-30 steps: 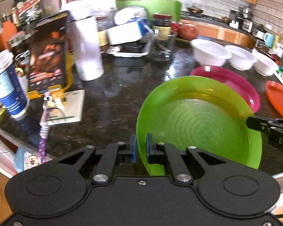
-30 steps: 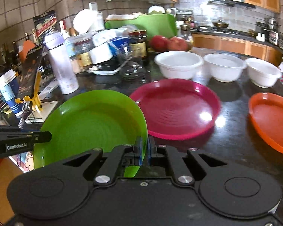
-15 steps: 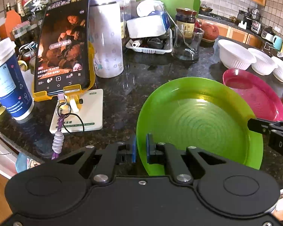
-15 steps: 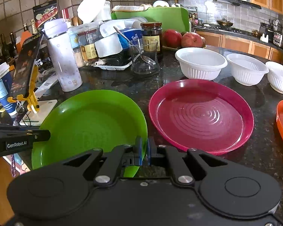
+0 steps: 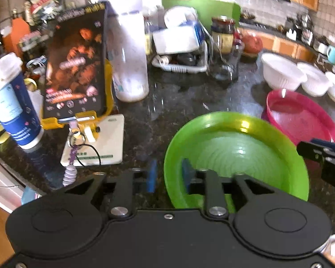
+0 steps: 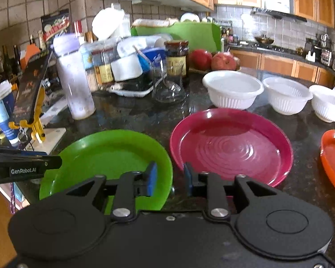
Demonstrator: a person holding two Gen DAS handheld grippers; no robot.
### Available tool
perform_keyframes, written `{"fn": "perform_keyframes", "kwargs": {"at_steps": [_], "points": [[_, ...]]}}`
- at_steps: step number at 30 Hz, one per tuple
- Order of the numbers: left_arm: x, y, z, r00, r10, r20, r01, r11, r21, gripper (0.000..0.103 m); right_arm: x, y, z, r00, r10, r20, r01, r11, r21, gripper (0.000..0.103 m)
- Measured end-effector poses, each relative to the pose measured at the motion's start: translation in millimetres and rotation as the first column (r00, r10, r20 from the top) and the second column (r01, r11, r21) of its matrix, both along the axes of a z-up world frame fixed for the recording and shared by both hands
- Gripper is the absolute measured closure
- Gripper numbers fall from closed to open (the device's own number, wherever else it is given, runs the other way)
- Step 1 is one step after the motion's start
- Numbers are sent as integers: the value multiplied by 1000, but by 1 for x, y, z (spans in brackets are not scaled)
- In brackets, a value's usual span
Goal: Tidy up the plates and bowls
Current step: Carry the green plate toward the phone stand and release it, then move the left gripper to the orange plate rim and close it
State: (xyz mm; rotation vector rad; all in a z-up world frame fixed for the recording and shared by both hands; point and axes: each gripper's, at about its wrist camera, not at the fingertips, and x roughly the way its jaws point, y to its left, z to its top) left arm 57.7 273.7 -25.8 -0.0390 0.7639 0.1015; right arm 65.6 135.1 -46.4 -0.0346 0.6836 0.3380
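Note:
The green plate lies flat on the dark stone counter. Its left rim stands between the blue pads of my left gripper, whose jaws are opening and do not press on it. The plate's right rim sits likewise between the pads of my right gripper, also opening with gaps on both sides. Close to the green plate's right lies a magenta plate, and an orange plate shows at the right edge. Three white bowls stand in a row behind the plates.
A phone on a yellow stand, a blue paper cup and a tall white bottle stand left of the green plate. A glass, jars, a tray and fruit crowd the back. The counter edge runs at lower left.
Both grippers were shut on the green plate's opposite rims and have now parted their pads. The plate came down from a tilt and lies flat beside the magenta plate.

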Motion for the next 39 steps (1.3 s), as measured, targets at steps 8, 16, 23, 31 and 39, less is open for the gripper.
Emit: {"fn": "perform_keyframes", "kwargs": {"at_steps": [8, 16, 23, 31, 39], "points": [[-25, -45, 23, 992, -22, 121, 19, 999, 26, 43, -20, -54, 17, 996, -56, 65, 52, 997, 60, 59], [-37, -110, 36, 980, -84, 182, 79, 996, 33, 37, -42, -121, 25, 987, -116, 109, 108, 991, 77, 48], [-47, -170, 40, 963, -168, 211, 161, 986, 49, 30, -62, -184, 27, 976, -177, 126, 166, 982, 95, 41], [-46, -236, 35, 943, -271, 191, 265, 962, 59, 30, -82, -251, 24, 956, -264, 126, 254, 963, 92, 40], [-26, -274, 28, 930, -340, 142, 338, 940, 40, 30, -84, -288, 19, 933, -338, 120, 330, 940, 84, 40]]}}
